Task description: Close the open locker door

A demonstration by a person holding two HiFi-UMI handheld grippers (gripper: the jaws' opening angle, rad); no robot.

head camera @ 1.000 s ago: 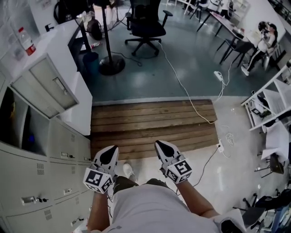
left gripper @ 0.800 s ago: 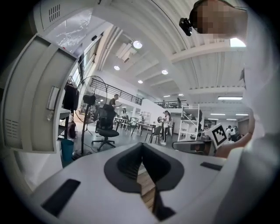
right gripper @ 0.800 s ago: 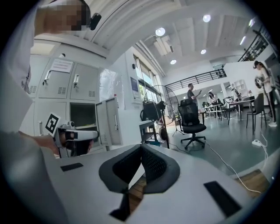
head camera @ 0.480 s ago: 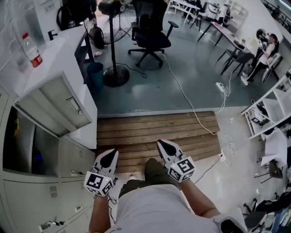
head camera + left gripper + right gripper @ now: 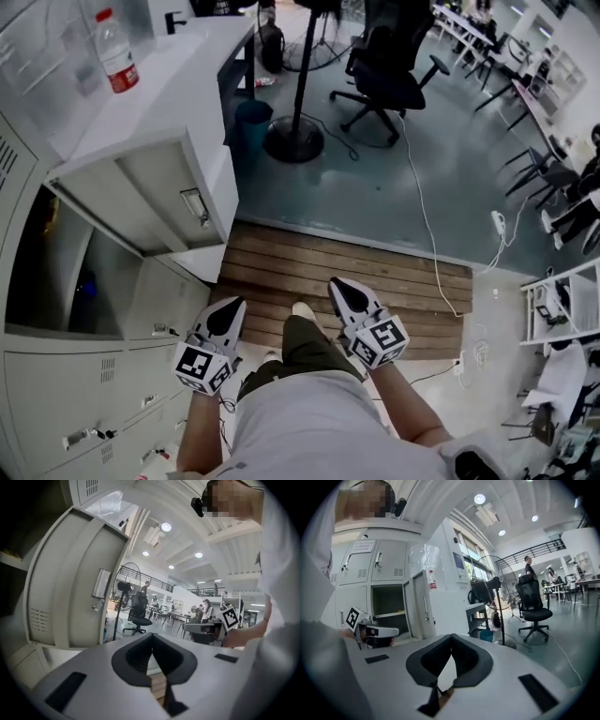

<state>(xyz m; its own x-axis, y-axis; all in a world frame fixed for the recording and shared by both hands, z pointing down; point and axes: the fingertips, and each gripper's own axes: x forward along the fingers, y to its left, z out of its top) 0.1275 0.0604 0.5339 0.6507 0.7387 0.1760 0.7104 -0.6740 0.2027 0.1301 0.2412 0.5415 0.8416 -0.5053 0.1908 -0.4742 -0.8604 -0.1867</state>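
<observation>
Head view: you hold 2 grippers low in front of your body, left gripper [image 5: 226,319] and right gripper [image 5: 350,296]. Both have jaws pressed together on nothing (each gripper view shows the tips meeting). The open locker door [image 5: 155,202] swings out from the locker bank [image 5: 56,384] at upper left, ahead of your left gripper and apart from it, with its latch handle [image 5: 195,206] facing out. 1 bottle [image 5: 114,52] stands on top of the locker bank. The wooden platform [image 5: 394,281] lies just ahead.

plastic bottle [image 5: 116,54], black office chair [image 5: 389,80], fan stand [image 5: 293,139], blue bin [image 5: 251,122], slatted wooden platform [image 5: 375,281], trailing white cable [image 5: 424,216]
</observation>
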